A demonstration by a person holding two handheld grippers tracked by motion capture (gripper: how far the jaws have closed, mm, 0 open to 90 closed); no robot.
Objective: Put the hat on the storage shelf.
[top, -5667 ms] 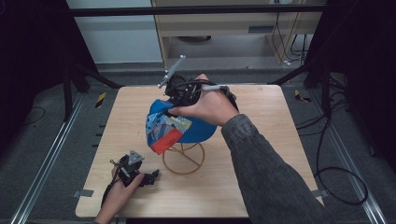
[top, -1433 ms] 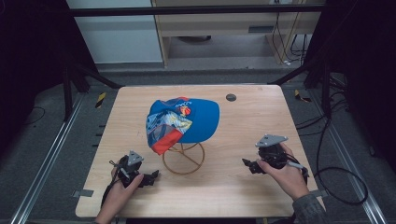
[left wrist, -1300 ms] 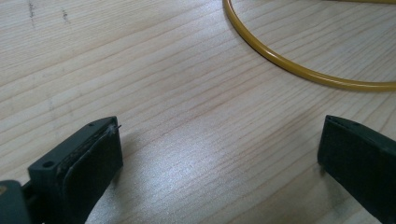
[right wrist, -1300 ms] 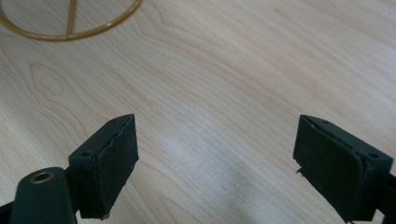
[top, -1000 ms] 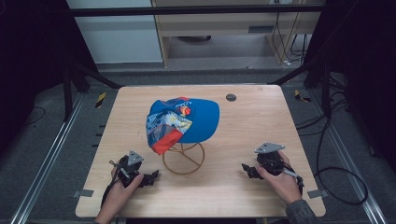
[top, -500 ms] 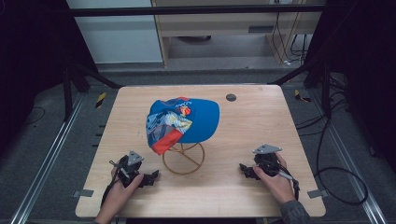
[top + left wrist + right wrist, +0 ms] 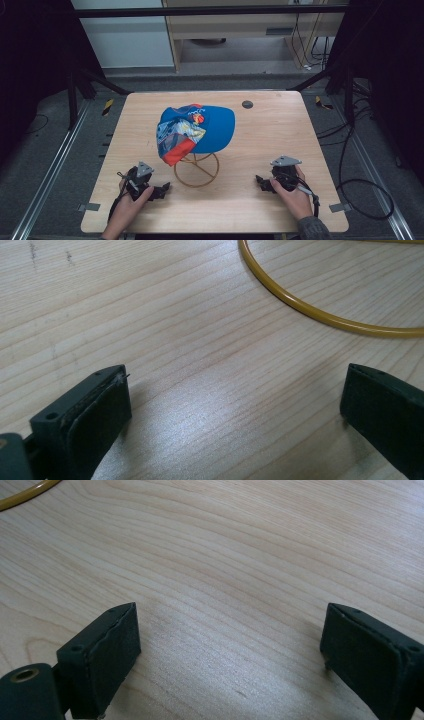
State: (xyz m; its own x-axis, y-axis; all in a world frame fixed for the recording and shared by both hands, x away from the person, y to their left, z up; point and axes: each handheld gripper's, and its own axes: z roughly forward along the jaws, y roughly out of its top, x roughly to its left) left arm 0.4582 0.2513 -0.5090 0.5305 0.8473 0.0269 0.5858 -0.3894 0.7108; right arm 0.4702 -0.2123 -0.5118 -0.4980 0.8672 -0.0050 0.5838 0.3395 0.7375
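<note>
Blue cap (image 7: 200, 131) sits on wire stand (image 7: 196, 170), mid-table (image 7: 280, 125). Left gripper (image 7: 162, 190), right gripper (image 7: 260, 183) rest either side, jaws wide, empty; right's just widened.

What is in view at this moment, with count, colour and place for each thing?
cap: one, blue with a printed panel and a red patch, on top of the stand, middle of the table.
stand: one, yellow wire with a ring base, on the table under the cap; part of its ring also shows in the left gripper view.
round disc: one, dark, far side of the table, right of the cap; too small to tell what it is.
table: one, light wood.
tape pieces: two, grey, at the near left and near right edges.
left claw: one, black, near left, open with only bare table between its jaws.
right claw: one, black, near right, open, holding nothing.
</note>
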